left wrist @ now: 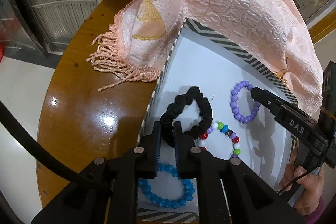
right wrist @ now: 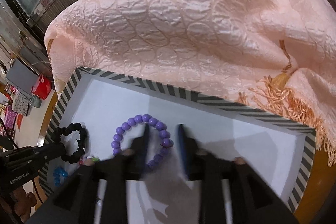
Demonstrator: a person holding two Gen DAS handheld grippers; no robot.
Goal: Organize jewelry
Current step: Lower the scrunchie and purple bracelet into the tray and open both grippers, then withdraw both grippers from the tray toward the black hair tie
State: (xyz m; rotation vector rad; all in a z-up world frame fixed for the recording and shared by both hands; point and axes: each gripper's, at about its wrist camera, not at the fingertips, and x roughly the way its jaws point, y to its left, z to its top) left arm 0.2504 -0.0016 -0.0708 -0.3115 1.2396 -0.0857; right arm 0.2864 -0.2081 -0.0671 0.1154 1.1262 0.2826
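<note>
Fingers of the left gripper (left wrist: pixel 168 129) stand slightly apart around a band of the black fabric scrunchie (left wrist: pixel 189 112), which passes between them; whether the pads press on it cannot be told. Fingers of the right gripper (right wrist: pixel 164 140) are parted about halfway, one inside the purple round-bead bracelet (right wrist: pixel 141 141), the other outside it, neither squeezing the beads. Both pieces lie on the white floor of the shallow box with a grey-and-white striped rim (right wrist: pixel 231 105), the scrunchie near its left rim. A multicoloured bead bracelet (left wrist: pixel 225 136) and a blue faceted-bead bracelet (left wrist: pixel 166 188) lie nearer the front rim. A peach crinkled fringed shawl (right wrist: pixel 178 24) drapes over the far rim.
</note>
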